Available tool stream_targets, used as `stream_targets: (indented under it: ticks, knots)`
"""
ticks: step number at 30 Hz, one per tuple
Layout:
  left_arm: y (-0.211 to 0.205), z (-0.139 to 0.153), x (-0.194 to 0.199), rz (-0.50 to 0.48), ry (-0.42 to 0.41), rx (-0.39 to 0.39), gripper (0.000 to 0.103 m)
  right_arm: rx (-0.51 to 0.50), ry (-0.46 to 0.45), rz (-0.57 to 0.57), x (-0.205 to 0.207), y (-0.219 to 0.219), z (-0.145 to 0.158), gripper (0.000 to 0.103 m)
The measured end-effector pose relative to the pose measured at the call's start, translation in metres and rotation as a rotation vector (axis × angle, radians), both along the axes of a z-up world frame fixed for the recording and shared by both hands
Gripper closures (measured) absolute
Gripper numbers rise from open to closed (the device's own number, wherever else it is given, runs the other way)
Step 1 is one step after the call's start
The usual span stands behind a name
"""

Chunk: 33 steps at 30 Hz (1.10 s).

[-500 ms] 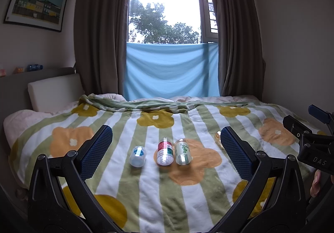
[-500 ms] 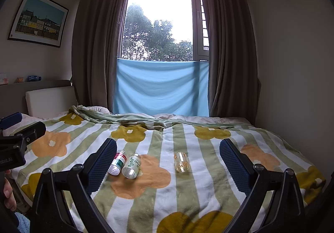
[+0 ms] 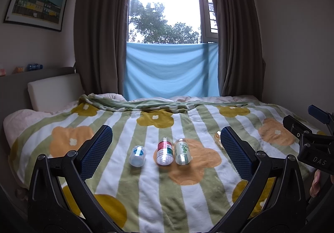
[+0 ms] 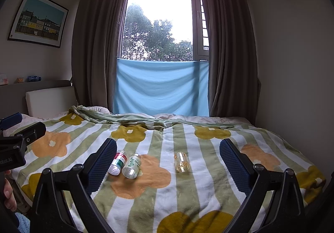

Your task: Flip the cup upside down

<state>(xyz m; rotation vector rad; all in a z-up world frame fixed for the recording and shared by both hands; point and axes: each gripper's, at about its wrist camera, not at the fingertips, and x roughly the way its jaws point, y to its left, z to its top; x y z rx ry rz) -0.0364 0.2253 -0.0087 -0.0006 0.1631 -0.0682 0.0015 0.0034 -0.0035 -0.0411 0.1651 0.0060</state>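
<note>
Cups (image 3: 163, 152) on blanket (image 3: 146, 191), ahead btwn both wide-apart grippers' fingers (image 3: 98, 149), untouched

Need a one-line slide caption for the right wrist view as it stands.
Open right claw hovers over the striped floral blanket, facing three small cups lying on their sides, the amber cup apart from the other two.

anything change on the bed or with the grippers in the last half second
Nothing visibly changed. The left gripper and right gripper hang open over the blanket as before, holding nothing. The blue-label cup, red-label cup, green-dot cup and amber cup lie on their sides where they were.
</note>
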Motion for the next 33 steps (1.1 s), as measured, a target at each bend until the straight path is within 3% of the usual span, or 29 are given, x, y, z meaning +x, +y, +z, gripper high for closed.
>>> stream_targets:
  ticks: [33]
  knots:
    - [-0.0040, -0.0091, 0.0024, -0.004, 0.014, -0.004, 0.000, 0.002, 0.005, 0.000, -0.0005, -0.0002, -0.0026, 0.004]
